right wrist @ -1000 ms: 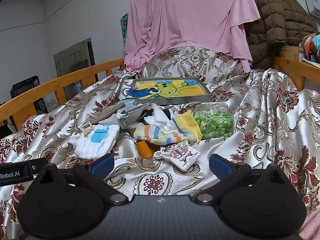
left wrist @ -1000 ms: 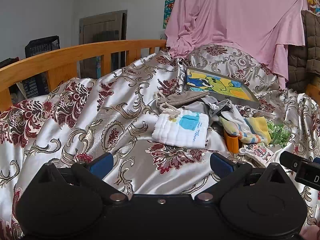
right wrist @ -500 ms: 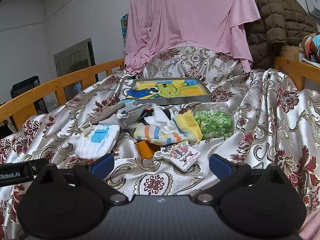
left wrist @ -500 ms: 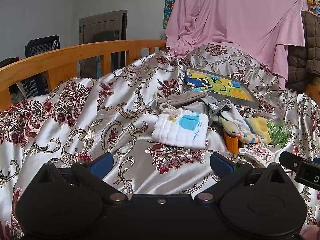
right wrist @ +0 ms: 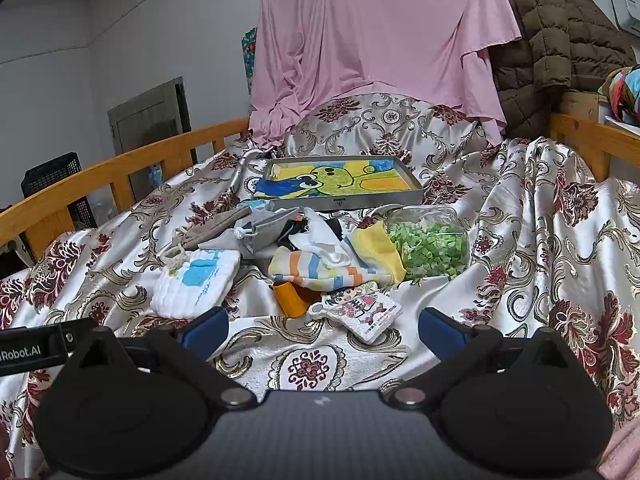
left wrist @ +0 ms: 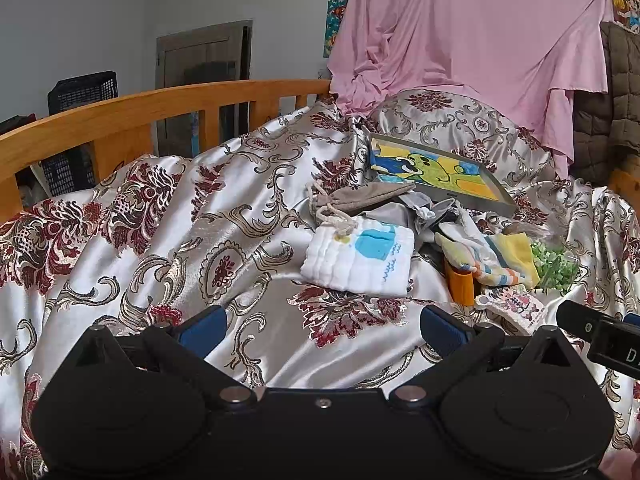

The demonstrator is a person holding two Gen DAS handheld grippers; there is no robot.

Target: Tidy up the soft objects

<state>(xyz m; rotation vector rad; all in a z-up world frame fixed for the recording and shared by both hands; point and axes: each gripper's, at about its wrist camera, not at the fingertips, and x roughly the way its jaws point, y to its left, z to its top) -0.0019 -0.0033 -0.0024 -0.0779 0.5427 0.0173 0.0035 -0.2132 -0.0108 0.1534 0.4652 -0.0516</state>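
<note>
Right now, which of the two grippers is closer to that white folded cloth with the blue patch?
Left. The left gripper sits open almost straight in front of the white folded cloth. The right gripper is open too, with the cloth off to its left.

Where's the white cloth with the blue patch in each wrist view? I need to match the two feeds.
Left wrist: white cloth lies centre frame, just right of the middle, beyond the open left claw.
Right wrist: white cloth lies left of centre, above the open right claw's left finger.
Shared landmark: cartoon tray behind the pile.
</note>
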